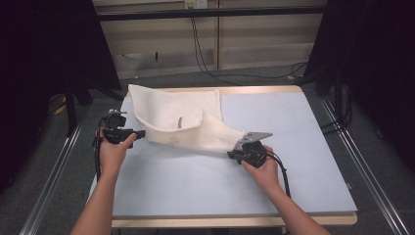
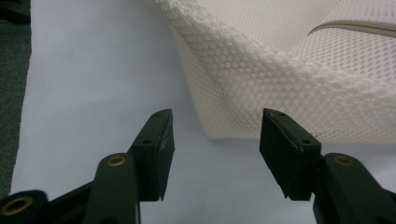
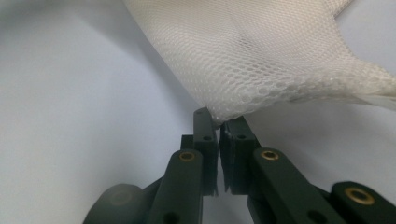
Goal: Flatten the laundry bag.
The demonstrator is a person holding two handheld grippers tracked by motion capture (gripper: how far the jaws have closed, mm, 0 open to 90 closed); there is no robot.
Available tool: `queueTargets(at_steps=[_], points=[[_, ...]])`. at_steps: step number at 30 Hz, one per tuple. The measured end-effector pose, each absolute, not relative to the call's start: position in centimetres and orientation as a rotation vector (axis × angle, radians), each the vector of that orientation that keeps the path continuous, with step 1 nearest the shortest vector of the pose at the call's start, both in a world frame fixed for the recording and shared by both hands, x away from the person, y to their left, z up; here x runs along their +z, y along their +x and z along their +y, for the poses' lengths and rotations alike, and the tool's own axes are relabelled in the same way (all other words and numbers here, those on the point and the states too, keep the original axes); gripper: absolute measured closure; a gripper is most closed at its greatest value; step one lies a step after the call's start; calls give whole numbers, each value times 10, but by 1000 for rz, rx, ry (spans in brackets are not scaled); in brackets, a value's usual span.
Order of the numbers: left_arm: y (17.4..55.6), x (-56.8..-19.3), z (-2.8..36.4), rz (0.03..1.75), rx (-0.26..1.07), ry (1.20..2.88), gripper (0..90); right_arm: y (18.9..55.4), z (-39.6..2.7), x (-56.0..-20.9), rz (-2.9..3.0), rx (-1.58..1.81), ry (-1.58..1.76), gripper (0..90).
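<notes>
Right gripper (image 3: 218,122) pinches mesh bag (image 1: 186,122) corner; left gripper (image 2: 215,135) half-open, empty beside bag — a tug risks slipping the thin pinch.

White mesh-cloth bag (image 1: 181,125), matt.

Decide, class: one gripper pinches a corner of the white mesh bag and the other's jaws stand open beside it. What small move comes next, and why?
Probably ease the left gripper forward and close on the mesh bag's near edge: the right gripper already pinches its corner.
</notes>
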State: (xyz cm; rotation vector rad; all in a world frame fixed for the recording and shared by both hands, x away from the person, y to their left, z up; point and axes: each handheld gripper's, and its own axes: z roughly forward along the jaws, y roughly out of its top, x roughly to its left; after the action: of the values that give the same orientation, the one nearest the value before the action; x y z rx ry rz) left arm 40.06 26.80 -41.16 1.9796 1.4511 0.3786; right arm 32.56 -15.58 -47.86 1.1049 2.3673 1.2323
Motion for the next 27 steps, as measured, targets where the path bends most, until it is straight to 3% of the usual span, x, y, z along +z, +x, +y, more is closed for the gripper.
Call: queueTargets(at_steps=[12, 27], points=[[390, -405, 262, 1386, 301, 1980, 326, 325, -155, -478, 2366, 1225, 1105, 853], [383, -385, 246, 1285, 300, 2007, 266, 326, -156, -479, 2370, 1226, 1112, 853]])
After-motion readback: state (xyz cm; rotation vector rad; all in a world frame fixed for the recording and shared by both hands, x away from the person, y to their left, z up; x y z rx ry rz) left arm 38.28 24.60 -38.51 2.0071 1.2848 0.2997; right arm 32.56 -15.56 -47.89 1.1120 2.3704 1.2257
